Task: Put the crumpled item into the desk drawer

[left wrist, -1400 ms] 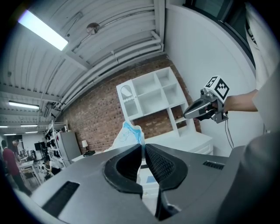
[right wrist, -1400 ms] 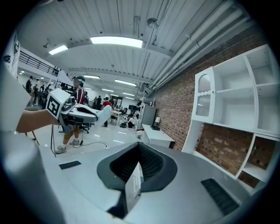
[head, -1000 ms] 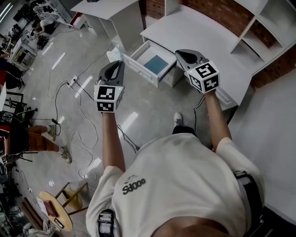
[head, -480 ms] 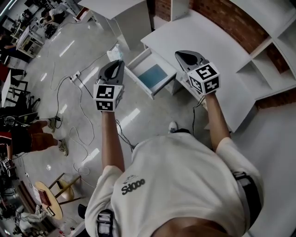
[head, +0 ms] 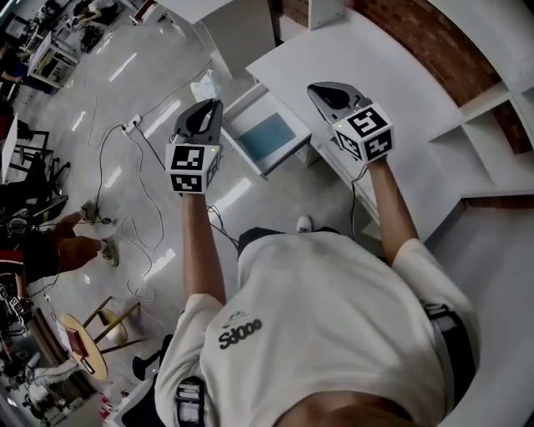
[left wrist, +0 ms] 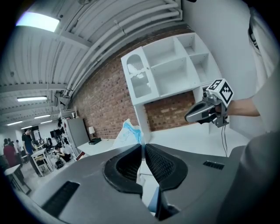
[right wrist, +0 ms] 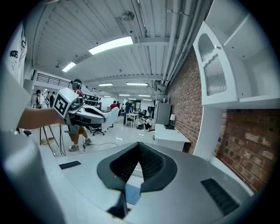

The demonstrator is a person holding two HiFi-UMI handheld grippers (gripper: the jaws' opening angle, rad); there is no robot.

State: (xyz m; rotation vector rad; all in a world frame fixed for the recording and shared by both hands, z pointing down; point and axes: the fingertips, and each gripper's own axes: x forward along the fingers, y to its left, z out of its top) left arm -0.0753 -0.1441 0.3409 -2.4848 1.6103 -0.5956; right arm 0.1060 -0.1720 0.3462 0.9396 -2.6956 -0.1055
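Note:
The crumpled item [head: 208, 86], a pale white-and-blue wad, sticks out past the tips of my left gripper [head: 215, 103], which is shut on it. In the left gripper view the crumpled item [left wrist: 129, 133] rises just beyond the pinched jaw tips of that gripper [left wrist: 143, 146]. The open drawer [head: 247, 152] with a blue bottom juts out of the white desk [head: 367, 58], just right of the left gripper. My right gripper [head: 315, 87] hovers over the desk edge right of the drawer. Its jaws are shut and hold nothing, as the right gripper view [right wrist: 139, 143] shows.
Cables and a power strip [head: 132, 125] trail over the glossy floor to the left. White shelving [head: 501, 125] stands on the desk at right, and a second white desk [head: 225, 17] is behind. A round wooden stool [head: 83, 350] and a bystander's legs [head: 75, 242] are at far left.
Both grippers have travelled on toward the desk, and the left one carries the crumpled item along. The open drawer now lies closer, between the two grippers. Neither gripper's jaws have changed.

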